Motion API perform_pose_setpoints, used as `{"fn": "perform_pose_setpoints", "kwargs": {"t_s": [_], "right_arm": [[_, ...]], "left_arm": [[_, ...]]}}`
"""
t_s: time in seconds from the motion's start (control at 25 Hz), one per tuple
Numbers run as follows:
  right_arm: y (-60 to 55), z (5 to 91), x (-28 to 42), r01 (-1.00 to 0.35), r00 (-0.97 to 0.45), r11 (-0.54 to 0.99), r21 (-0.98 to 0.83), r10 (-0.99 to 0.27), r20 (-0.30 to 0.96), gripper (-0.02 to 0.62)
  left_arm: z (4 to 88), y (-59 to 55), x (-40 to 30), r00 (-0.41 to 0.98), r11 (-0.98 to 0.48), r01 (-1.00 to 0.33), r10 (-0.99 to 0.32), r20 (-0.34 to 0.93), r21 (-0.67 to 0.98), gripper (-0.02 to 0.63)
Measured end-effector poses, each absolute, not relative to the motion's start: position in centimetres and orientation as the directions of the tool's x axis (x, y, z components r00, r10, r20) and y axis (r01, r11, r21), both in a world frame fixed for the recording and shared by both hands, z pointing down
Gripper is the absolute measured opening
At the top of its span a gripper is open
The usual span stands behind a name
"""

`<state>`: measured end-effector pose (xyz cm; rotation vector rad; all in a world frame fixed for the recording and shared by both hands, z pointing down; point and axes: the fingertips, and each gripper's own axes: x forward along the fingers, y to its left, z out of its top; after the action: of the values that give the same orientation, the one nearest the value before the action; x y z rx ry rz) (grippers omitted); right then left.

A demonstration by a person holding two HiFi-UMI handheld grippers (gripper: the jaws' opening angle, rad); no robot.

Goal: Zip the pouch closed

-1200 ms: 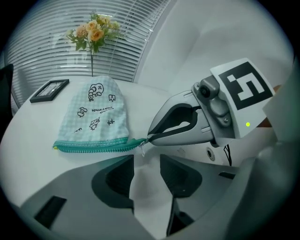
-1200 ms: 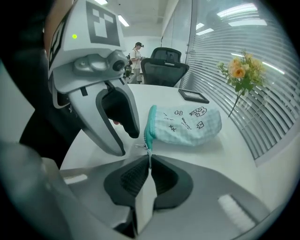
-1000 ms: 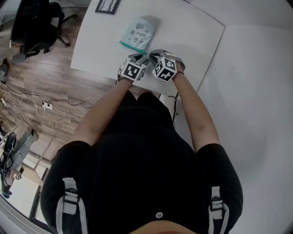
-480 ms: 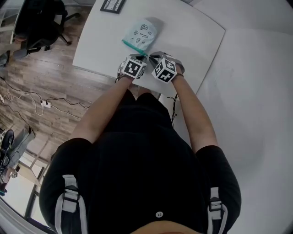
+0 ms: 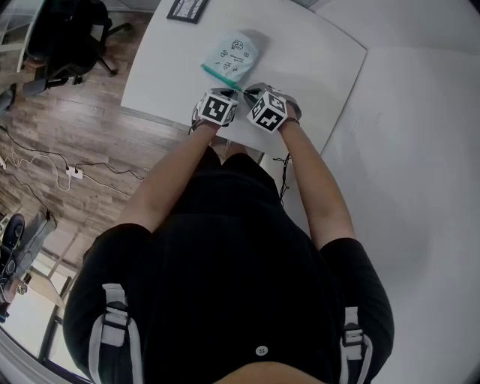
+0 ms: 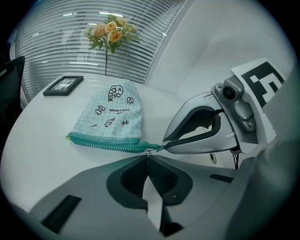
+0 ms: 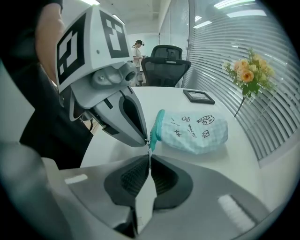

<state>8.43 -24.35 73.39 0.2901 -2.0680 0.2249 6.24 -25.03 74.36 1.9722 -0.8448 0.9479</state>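
- The pouch (image 6: pixel 115 115) (image 7: pixel 194 129) (image 5: pixel 231 58), pale blue check with small drawings, lies flat on the white table (image 5: pixel 300 52) just beyond both sets of fingertips.
- Its teal zipper (image 6: pixel 103 143) (image 7: pixel 158 124) runs along the edge nearest the fingers, and one end reaches right up to the fingertips.
- The small metal pull (image 6: pixel 149 151) sits at that end of the zipper.
- The left gripper (image 6: pixel 149 155) (image 5: pixel 229 91) (image 7: pixel 146 139) has its fingers pressed together on the pull.
- The right gripper (image 7: pixel 150 155) (image 5: pixel 246 91) (image 6: pixel 165 144) has its fingers closed on the teal tip of the zipper, just beside the left fingertips.
- The two pairs of fingertips almost touch, and both grippers slant down toward the table.
- A dark picture frame (image 6: pixel 63 86) (image 7: pixel 198 96) (image 5: pixel 186 9) lies on the table beyond the pouch, well away from the fingers.
- A bunch of flowers (image 6: pixel 110 33) (image 7: pixel 246 70) stands farther off, before window blinds (image 6: pixel 56 47).
- A black office chair (image 7: pixel 165 65) stands past the far edge of the table.
- A wooden floor (image 5: pixel 67 135) with cables shows left of the left gripper in the head view.
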Motion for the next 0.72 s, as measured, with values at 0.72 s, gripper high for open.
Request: {"fn": "perform_pose_setpoints", "kwargs": {"t_s": [0.72], "right_arm": [[-25.1,72.6,9.2,-0.325,-0.446,0.945,-0.027,-0.128,0.886,0.023]], "left_arm": [[73.9,-26.2,3.3,0.471,-0.467,-0.825,-0.261,0.843,0.317,0.008]]}}
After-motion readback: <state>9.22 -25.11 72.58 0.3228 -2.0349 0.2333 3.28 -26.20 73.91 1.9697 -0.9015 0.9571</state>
